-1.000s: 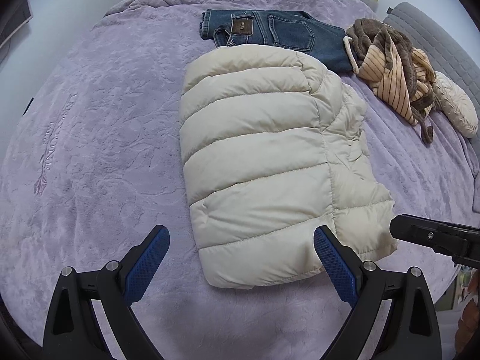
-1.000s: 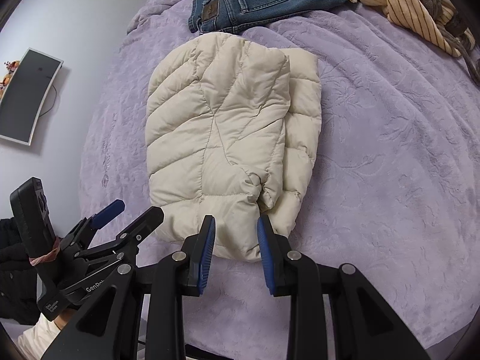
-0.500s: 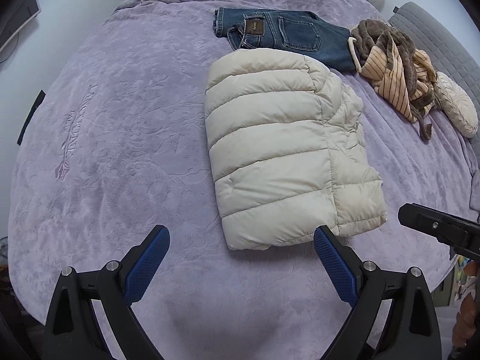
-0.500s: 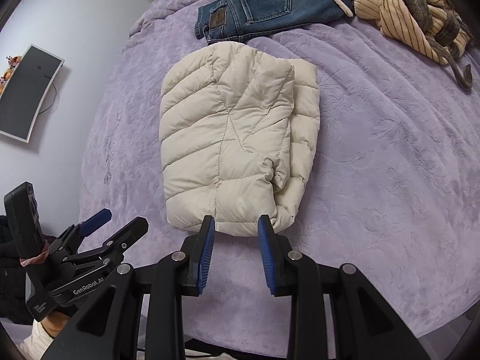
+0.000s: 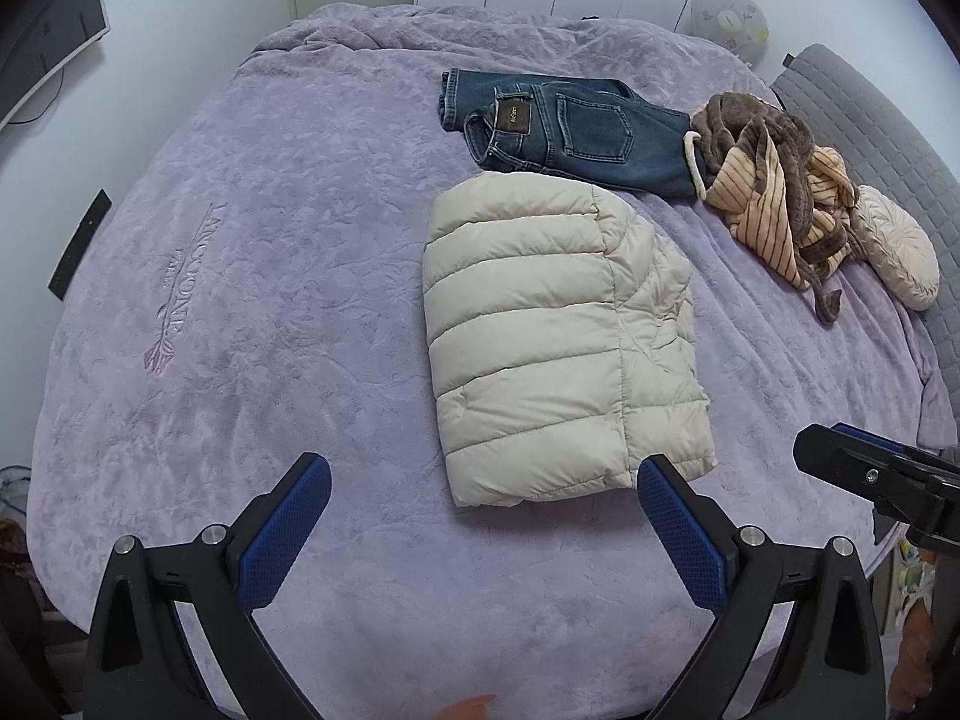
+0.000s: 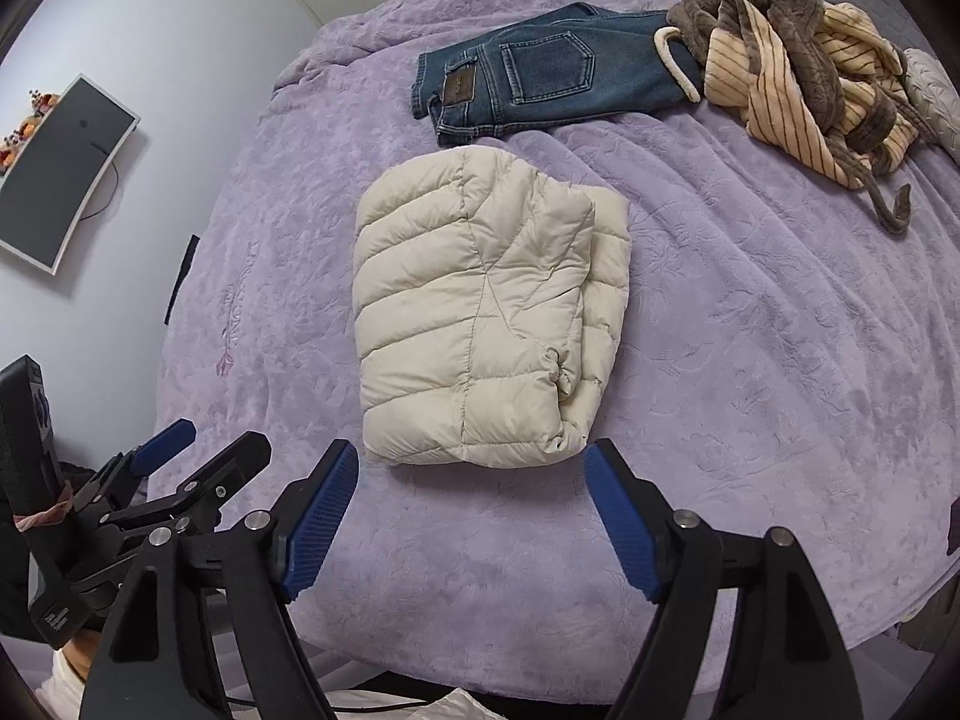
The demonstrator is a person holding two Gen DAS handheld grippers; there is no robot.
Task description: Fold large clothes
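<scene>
Risk we see: puffy jacket [image 5: 552,336] may spring unfolded beside the jeans [image 5: 570,126], since our left gripper [image 5: 480,534] gapes empty and right gripper [image 6: 471,516] is opening

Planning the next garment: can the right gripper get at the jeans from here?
Probably yes. The right gripper is opening with nothing between its pads. The folded puffer jacket lies between it and the jeans, so it would have to pass above the jacket; nothing covers the jeans' waistband end.

"LANCOONE" embroidered on bedspread [image 5: 252,192]
</scene>
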